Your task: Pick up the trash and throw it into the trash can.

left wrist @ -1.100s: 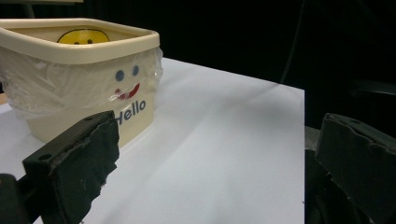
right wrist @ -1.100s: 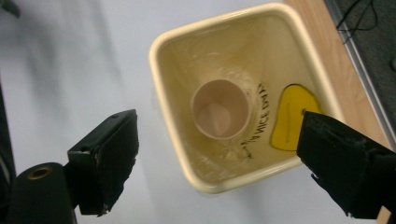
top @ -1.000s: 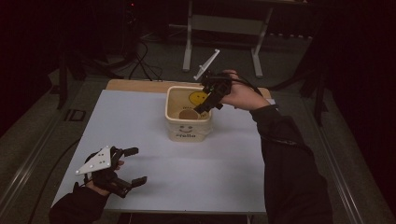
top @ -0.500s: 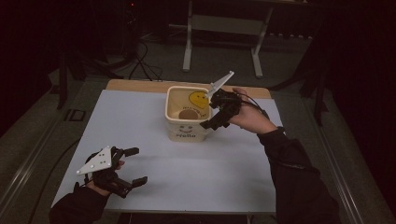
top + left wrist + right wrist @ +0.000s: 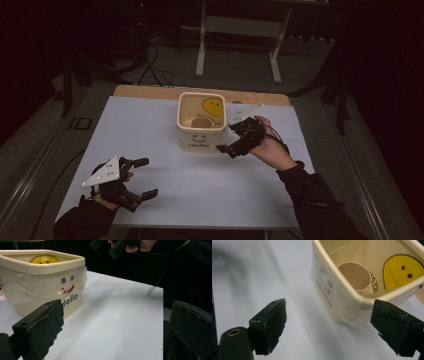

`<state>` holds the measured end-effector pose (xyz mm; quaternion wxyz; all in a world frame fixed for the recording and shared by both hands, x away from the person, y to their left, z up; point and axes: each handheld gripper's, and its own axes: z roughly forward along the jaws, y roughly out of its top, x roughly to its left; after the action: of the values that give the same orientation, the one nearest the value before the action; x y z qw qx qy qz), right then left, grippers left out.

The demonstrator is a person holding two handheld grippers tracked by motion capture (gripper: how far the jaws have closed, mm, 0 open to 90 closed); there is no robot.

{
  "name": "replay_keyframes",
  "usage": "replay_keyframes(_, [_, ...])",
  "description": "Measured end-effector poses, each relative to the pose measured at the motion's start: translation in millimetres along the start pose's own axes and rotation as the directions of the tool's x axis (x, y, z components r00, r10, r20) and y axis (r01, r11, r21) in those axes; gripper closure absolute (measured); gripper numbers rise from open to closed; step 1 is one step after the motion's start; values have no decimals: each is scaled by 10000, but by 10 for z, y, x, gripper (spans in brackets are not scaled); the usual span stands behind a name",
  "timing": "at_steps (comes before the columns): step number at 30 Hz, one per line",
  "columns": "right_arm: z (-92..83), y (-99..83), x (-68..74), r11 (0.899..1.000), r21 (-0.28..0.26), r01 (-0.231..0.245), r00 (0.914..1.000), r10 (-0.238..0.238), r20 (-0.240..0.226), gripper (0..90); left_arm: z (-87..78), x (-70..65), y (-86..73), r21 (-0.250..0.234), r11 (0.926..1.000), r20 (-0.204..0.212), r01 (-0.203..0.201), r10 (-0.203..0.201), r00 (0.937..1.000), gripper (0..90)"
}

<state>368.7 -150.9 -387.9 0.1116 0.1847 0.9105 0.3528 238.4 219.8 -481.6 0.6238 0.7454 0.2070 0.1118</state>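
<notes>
Withdrawn from above the cream square plastic tub (image 5: 201,131), the right gripper (image 5: 239,136) now hangs beside it, jaws open and empty; a brown paper cup (image 5: 355,275) lies inside. Left gripper (image 5: 131,178) rests open on the white table (image 5: 210,190).

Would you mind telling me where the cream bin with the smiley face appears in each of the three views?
High view: cream bin at table centre, toward the far edge.
Left gripper view: upper left, beyond the left claw.
Right gripper view: upper right, open top showing.
Shared landmark: the "Hello" lettering on its front.
</notes>
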Motion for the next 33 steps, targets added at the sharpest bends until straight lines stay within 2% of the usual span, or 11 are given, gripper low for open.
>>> replay_keyframes(11, [-65,-349,193,9950,-781,-618,9978,634,184,130,-8,1,3,-38,10000,-57,49,-49,10000,4])
replay_keyframes(17, [-61,-576,327,9921,-1007,-755,9960,799,406,130,-2,3,2,-28,10000,-42,64,-65,10000,4])
replay_keyframes(22, [-61,-732,417,9834,-1407,-1148,9923,1202,307,131,5,2,2,-12,10000,-38,54,-54,10000,4])
replay_keyframes(23, [-56,-762,430,9825,-1429,-1197,9920,1241,224,131,4,4,1,-11,10000,-38,68,-68,10000,4])
replay_keyframes(31, [-43,-963,509,9800,-1529,-1273,9895,1361,482,131,1,5,2,-9,10000,-56,80,-80,10000,4])
replay_keyframes(33, [-31,-987,516,9794,-1508,-1343,9890,1420,416,131,2,3,2,-12,10000,-27,75,-75,10000,4])
